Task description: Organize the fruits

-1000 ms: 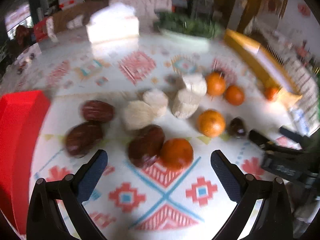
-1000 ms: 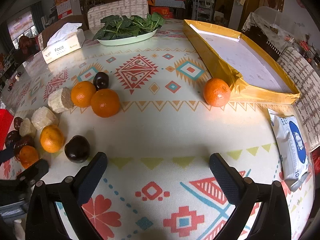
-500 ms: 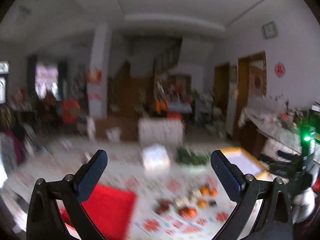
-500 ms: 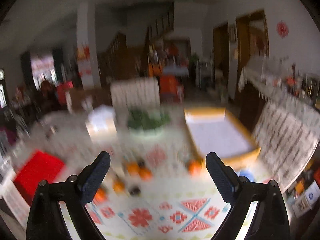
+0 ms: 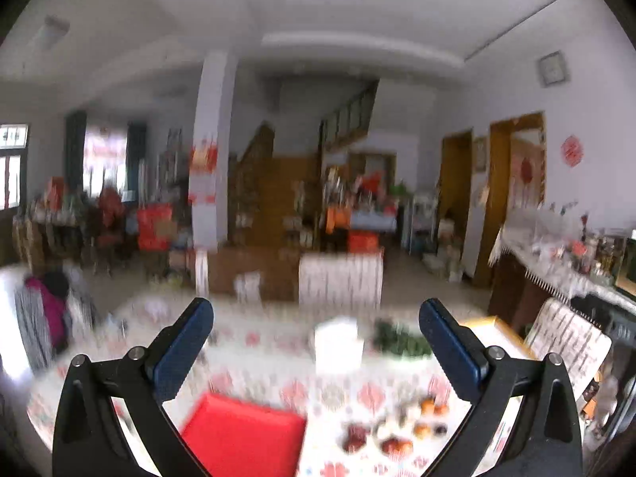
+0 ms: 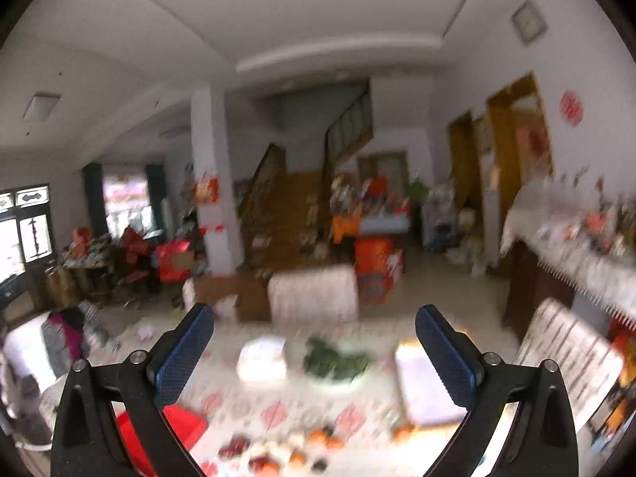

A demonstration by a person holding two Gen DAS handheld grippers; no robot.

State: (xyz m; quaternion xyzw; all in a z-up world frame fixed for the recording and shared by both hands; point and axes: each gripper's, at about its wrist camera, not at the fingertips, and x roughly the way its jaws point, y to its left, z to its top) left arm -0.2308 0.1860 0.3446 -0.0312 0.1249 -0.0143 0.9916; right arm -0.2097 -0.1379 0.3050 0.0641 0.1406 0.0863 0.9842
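Blurred table (image 5: pixel 278 389) below; both tools gape wide, empty; only the right view shows the yellow tray (image 6: pixel 427 389).

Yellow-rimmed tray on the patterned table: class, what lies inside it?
The yellow-rimmed tray shows only a blurred pale floor. The right gripper's finger covers part of it, so anything there is hidden.

Your left gripper (image 5: pixel 316 336) is held high above the table (image 5: pixel 278 389), fingers spread wide with nothing between them. Below and just left of it lies the red box (image 5: pixel 242 437); the fruits (image 5: pixel 397 429) (blurred) cluster below to its right.
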